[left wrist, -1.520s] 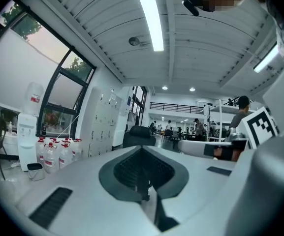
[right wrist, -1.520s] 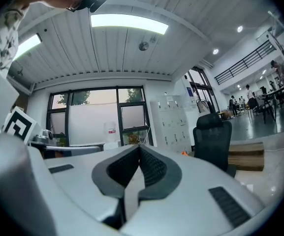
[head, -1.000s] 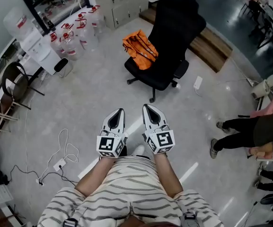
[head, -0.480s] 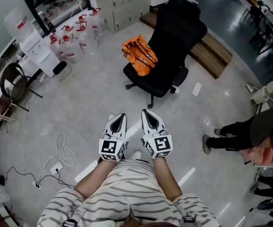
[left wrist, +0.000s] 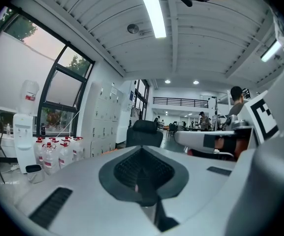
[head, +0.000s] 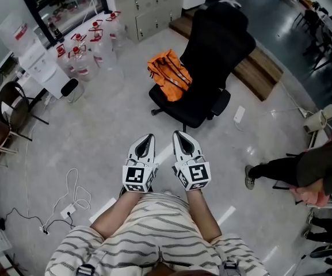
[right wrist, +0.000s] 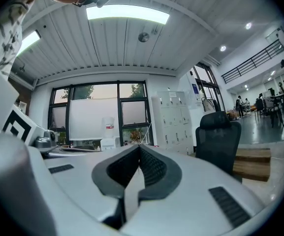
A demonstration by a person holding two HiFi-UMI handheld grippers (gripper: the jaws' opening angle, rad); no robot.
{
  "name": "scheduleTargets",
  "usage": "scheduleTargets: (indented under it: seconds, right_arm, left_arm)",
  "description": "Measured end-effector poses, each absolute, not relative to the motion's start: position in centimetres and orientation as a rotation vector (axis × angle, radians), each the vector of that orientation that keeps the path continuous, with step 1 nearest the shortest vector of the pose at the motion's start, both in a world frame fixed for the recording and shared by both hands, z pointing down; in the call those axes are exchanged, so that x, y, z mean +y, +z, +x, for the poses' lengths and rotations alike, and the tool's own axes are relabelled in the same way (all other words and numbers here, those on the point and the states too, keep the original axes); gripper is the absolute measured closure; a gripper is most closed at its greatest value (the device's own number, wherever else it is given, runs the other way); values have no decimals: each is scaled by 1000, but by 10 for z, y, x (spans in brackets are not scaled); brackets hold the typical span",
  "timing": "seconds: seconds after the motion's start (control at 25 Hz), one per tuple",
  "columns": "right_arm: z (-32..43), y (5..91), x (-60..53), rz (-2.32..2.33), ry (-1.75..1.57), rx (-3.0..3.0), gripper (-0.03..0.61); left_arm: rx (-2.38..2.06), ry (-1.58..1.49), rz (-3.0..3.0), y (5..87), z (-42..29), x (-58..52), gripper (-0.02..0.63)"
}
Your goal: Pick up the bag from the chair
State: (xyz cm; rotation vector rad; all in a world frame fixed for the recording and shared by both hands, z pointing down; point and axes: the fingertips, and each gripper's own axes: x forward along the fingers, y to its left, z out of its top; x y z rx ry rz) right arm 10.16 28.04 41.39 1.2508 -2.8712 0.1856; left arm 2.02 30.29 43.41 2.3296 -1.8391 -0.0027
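An orange bag (head: 169, 75) lies on the seat of a black office chair (head: 209, 68) ahead of me in the head view. My left gripper (head: 148, 137) and right gripper (head: 178, 134) are held side by side close to my chest, well short of the chair, both shut with nothing in them. In the left gripper view the chair (left wrist: 144, 133) stands far beyond the closed jaws. The right gripper view shows the chair (right wrist: 217, 139) at the right, its seat hidden behind the gripper body.
Several water bottles (head: 85, 56) and a water dispenser (head: 33, 56) stand at the back left. A cable and power strip (head: 71, 199) lie on the floor at the left. A person's legs (head: 275, 168) are at the right. A wooden step (head: 252, 62) lies behind the chair.
The chair and bag have drifted slightly nearer and toward the middle of the head view. Both grippers stay shut side by side. The person at the right has shifted left.
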Motion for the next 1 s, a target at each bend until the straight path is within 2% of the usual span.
scheduleTargets:
  seconds: [1.0]
  right_arm:
    - [-26,408,31,1519,259,-2716,560]
  left_arm:
    - [-1606,77,2496,427,-108,43,591]
